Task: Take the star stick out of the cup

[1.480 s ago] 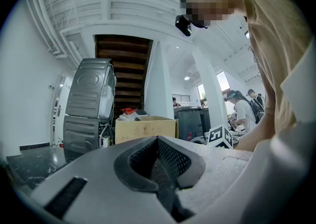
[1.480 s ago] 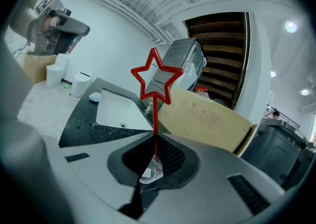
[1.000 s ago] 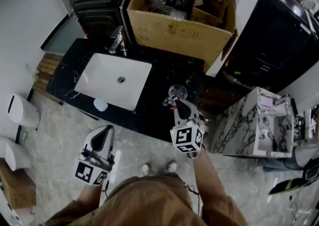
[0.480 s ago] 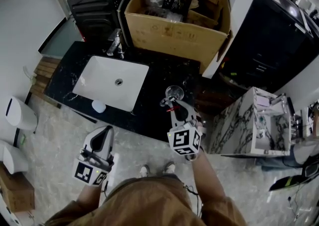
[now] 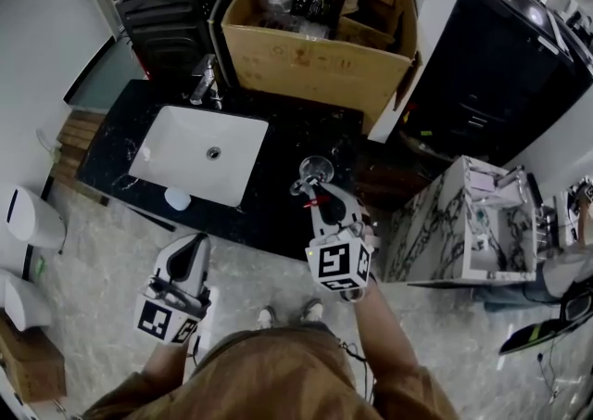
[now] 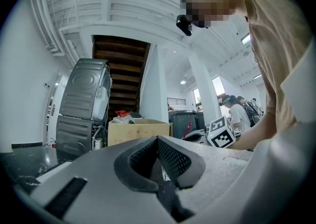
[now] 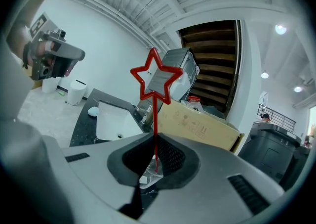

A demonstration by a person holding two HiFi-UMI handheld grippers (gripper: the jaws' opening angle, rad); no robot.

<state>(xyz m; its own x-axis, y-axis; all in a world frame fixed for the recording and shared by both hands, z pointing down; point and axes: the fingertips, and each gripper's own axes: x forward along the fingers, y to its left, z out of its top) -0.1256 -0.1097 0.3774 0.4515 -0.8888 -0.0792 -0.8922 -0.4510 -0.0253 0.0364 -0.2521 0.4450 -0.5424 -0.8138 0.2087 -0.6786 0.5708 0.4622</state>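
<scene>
A red star stick (image 7: 155,82) stands upright between the jaws of my right gripper (image 7: 155,145), which is shut on its thin stem. Just under the jaws lies the clear glass cup (image 7: 146,176); whether the stem's lower end is still inside it I cannot tell. In the head view the cup (image 5: 315,168) stands on the black counter (image 5: 278,205), and the right gripper (image 5: 317,194) sits right at its near side. My left gripper (image 5: 193,247) hangs low over the floor, away from the counter. In its own view the left gripper (image 6: 159,145) is shut and holds nothing.
A white sink (image 5: 199,154) with a faucet (image 5: 206,80) is set into the counter's left half. A small pale object (image 5: 177,197) lies by its front edge. A big cardboard box (image 5: 315,29) stands behind. A marble-patterned unit (image 5: 445,233) is at the right.
The head view has drifted a little. My right gripper stays shut on the star stick by the cup; the left gripper has not moved.
</scene>
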